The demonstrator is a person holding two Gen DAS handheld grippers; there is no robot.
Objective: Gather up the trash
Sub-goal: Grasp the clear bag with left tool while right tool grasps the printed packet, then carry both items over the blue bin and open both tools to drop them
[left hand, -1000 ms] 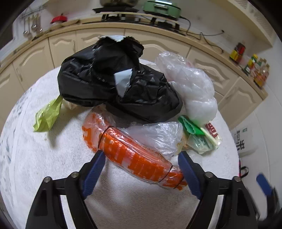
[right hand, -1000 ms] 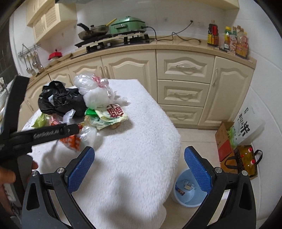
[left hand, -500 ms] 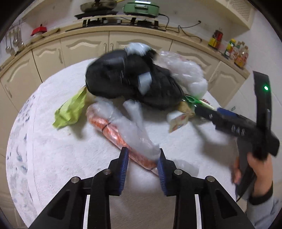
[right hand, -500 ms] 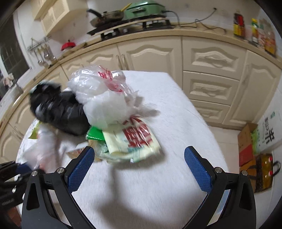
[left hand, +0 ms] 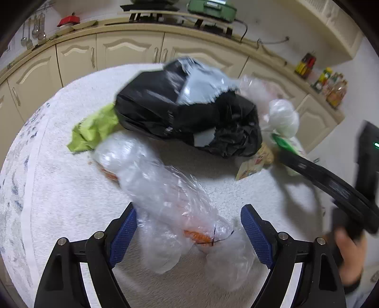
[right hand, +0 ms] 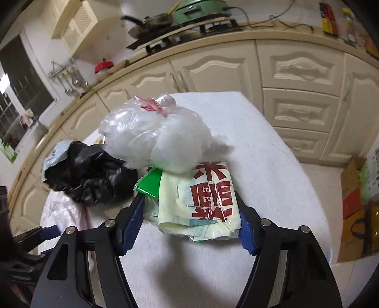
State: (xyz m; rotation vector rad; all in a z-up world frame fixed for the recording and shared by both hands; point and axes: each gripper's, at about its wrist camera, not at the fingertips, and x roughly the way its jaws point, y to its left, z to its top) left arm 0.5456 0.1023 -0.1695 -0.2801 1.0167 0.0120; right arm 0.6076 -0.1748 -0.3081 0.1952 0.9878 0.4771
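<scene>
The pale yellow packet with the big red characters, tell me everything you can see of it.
The pale yellow packet is flat, glossy printed plastic with large red characters, crumpled at its near end. It lies on the white cloth-covered table, its far end tucked under a white plastic bag, a green wrapper beside it. The right gripper has been closing and straddles it, pads at its edges.

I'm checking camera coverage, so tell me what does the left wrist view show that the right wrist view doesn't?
Only the left wrist view shows the crumpled clear wrap with orange packaging inside, lying between the left gripper's open pads, and the yellow-green scrap.

Only the right wrist view shows the red print on the pale packet, which sits between the right gripper's closing pads, and the frying pan on the stove.

Both show the black bag, the white bag and the towel-covered table.
</scene>
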